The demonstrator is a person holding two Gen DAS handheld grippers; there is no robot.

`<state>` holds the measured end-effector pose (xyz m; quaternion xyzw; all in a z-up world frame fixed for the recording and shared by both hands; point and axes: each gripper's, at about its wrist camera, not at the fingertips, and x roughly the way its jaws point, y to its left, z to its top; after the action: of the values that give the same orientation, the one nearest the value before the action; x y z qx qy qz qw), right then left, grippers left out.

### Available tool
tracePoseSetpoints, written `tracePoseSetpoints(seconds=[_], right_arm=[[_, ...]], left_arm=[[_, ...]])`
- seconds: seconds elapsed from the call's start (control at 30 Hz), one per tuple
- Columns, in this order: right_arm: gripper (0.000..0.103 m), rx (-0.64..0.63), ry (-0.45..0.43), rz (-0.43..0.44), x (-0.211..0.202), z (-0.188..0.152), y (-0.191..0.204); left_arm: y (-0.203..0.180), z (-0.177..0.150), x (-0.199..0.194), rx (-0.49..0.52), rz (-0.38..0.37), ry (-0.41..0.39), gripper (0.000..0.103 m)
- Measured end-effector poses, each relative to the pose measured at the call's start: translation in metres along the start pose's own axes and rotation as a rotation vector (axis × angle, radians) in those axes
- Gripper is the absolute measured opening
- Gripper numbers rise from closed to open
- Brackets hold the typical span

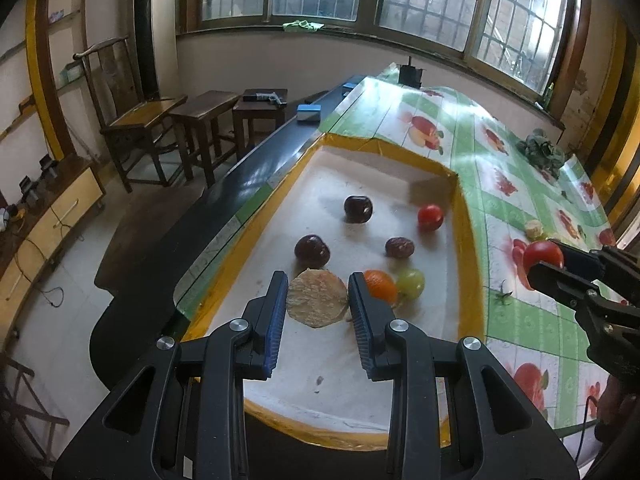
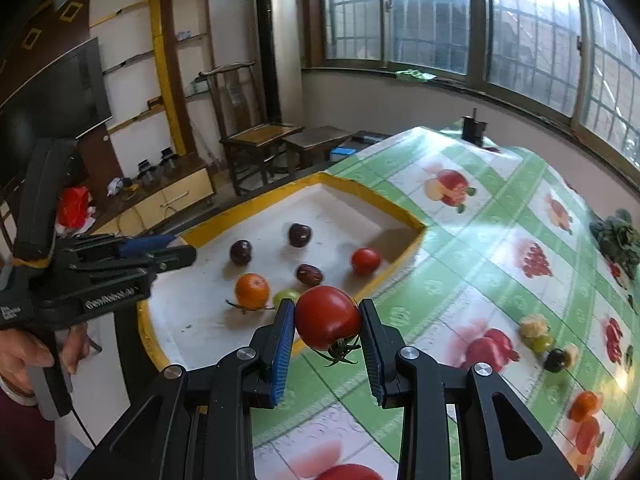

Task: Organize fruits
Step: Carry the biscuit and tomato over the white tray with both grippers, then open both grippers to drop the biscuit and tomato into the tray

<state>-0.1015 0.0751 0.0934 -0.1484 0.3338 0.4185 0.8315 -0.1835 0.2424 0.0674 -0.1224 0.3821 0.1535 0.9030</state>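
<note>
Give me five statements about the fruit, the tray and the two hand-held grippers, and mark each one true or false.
1. The right hand-held gripper holds a red tomato between its fingers. True.
2. The left hand-held gripper holds the orange. False: its fingers bracket a pale, rough-faced slice; the orange lies in the tray beside it.
3. The yellow-rimmed tray already has a smaller red tomato in it. True.
4. The held tomato is over the middle of the tray. False: in the left wrist view it is out over the fruit-print tablecloth, beyond the tray's rim.
5. The green grape lies at the tray's far corner. False: it lies right next to the orange.
</note>
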Motion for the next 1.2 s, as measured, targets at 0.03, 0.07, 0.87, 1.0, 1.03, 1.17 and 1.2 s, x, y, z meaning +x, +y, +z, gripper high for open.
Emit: tracePoseSetpoints(seconds=[0.03,0.07,0.87,1.0,1.03,1.17,1.2], right_arm=[[0.031,-0.002,0.004,0.008,0.002,0.001,0.002],[0.031,-0.004,0.006,0.014,0.004,0.002,0.004],[0.031,-0.126,0.171,0.168,0.079,0.002,0.062],[0.031,-0.14,0.193,0.175,0.089,-0.001,0.066],[0.031,-0.147,0.2,0.175,0.091,-0.002,0.068],[0.031,-0.157,0.216,0.175,0.099,-0.004,0.073],[0.031,-0.16,0.218,0.173,0.1,-0.005,0.074]], left_arm=[[0.0,0.0,0.001,0.0,0.002,0.002,0.031],[0.001,-0.001,0.003,0.001,0.004,0.007,0.03],[0.009,-0.002,0.045,-0.003,0.077,0.061,0.03],[0.009,-0.003,0.05,-0.004,0.084,0.071,0.03],[0.01,-0.003,0.052,-0.005,0.085,0.075,0.03],[0.011,-0.005,0.055,-0.011,0.096,0.084,0.03],[0.011,-0.005,0.056,-0.013,0.096,0.088,0.03]])
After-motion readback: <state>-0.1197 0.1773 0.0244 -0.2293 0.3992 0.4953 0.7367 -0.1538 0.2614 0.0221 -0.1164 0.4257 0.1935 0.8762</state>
